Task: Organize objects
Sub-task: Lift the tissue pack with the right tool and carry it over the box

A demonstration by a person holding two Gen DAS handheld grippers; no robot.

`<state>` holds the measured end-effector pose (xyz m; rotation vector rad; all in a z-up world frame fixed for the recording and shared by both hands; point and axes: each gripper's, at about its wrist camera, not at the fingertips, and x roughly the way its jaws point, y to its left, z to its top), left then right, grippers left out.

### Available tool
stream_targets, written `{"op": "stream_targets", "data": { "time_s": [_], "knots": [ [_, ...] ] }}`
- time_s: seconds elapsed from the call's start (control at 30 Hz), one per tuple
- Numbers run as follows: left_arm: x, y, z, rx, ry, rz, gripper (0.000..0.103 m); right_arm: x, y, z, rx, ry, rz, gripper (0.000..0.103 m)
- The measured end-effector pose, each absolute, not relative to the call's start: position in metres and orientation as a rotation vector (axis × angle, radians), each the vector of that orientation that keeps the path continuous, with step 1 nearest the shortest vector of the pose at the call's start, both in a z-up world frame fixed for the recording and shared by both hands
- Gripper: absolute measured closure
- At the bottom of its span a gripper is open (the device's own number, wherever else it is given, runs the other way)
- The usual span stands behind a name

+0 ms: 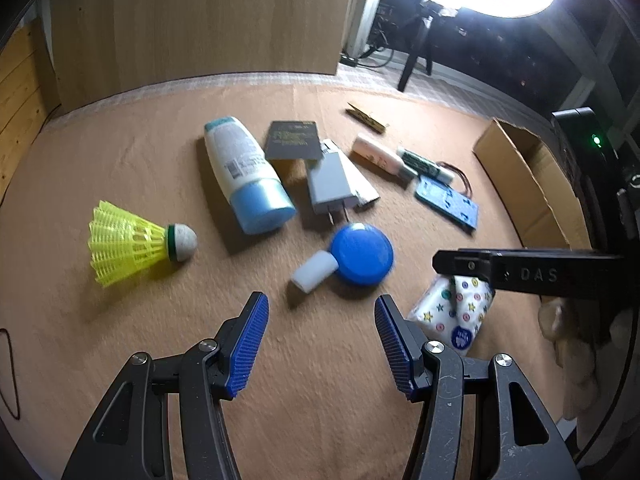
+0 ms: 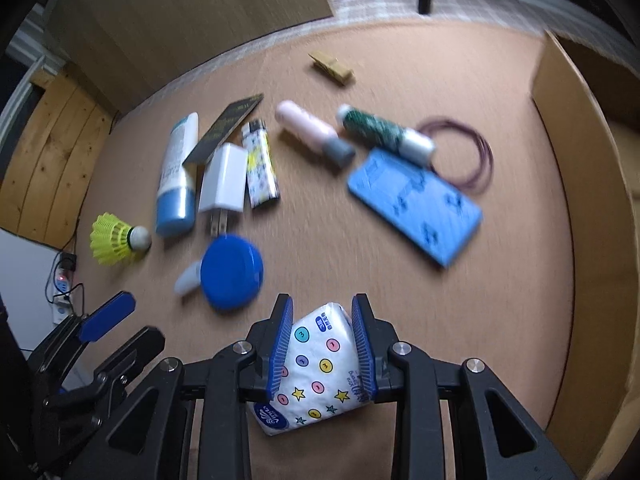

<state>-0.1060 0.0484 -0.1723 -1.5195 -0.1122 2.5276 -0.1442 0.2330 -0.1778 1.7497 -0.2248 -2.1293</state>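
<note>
My right gripper (image 2: 322,304) is shut on a white tissue pack (image 2: 316,360) printed with coloured dots and stars, its blue pads pressing both sides. The left wrist view shows the same pack (image 1: 452,308) under a black finger (image 1: 500,270) of that gripper. My left gripper (image 1: 322,300) stands open over bare mat with nothing between its pads; it sits at the lower left of the right wrist view (image 2: 142,316). Just beyond it lie a blue round disc (image 1: 362,254) and a small white cylinder (image 1: 314,276).
On the tan mat (image 1: 140,152) lie a yellow shuttlecock (image 1: 132,242), a lotion bottle (image 1: 244,176), a white charger (image 1: 330,184), a lighter (image 2: 260,164), a pink tube (image 2: 312,132), a green tube (image 2: 384,132), a blue plate (image 2: 416,204) and a clothespin (image 2: 332,67). An open cardboard box (image 2: 580,160) stands at right.
</note>
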Motion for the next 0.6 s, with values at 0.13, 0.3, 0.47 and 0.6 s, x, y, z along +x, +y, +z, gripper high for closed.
{"op": "stream_targets", "data": {
  "time_s": [0.13,0.3,0.47,0.6],
  "knots": [
    [-0.097,0.054,-0.177,-1.528,-0.126,2.478,0.043,-0.125,0.248,-0.178,1.770,-0.322,-2.110,0.075],
    [-0.083,0.080,-0.184,-1.530,-0.069,2.383,0.042,-0.105,0.257,-0.168,1.717,-0.279,-2.134,0.056],
    [-0.075,0.101,-0.193,-1.545,-0.097,2.305,0.042,-0.101,0.256,-0.162,1.685,-0.212,-2.131,0.056],
    [-0.072,0.110,-0.199,-1.558,-0.130,2.267,0.042,-0.100,0.255,-0.165,1.680,-0.186,-2.102,0.056]
  ]
}}
